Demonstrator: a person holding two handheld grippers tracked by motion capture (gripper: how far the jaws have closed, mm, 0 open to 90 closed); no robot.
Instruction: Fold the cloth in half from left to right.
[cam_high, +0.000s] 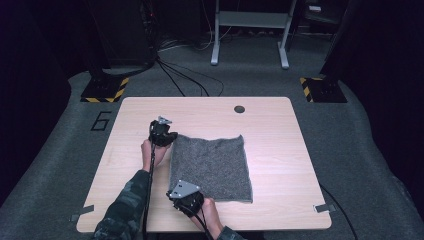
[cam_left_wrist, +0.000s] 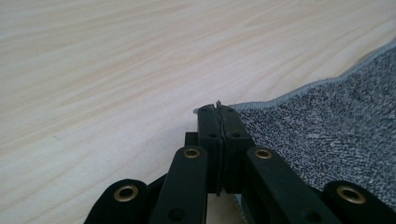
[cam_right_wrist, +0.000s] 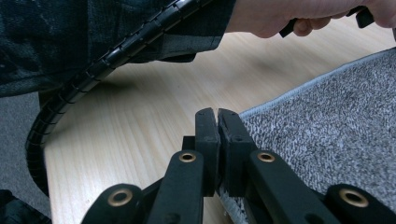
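High view: left gripper (cam_high: 163, 134) at far-left corner of grey towel (cam_high: 212, 167), right gripper (cam_high: 187, 198) at near-left corner, forearms low over table (cam_high: 280, 130) | Left gripper view: jaws pinch towel edge | Right gripper view: jaws clamp towel corner, left hand (cam_right_wrist: 280, 16) beyond.

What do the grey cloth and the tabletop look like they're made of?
Grey cloth: likely terry or a similar looped textile, going by its mottled grey nubby pile and the thin stitched hem along its edge in both gripper views. Matte, soft-looking.
Table: pale wood-grain top, smooth with a slight sheen; the very even grain suggests laminate over board rather than solid wood, though that stays open.
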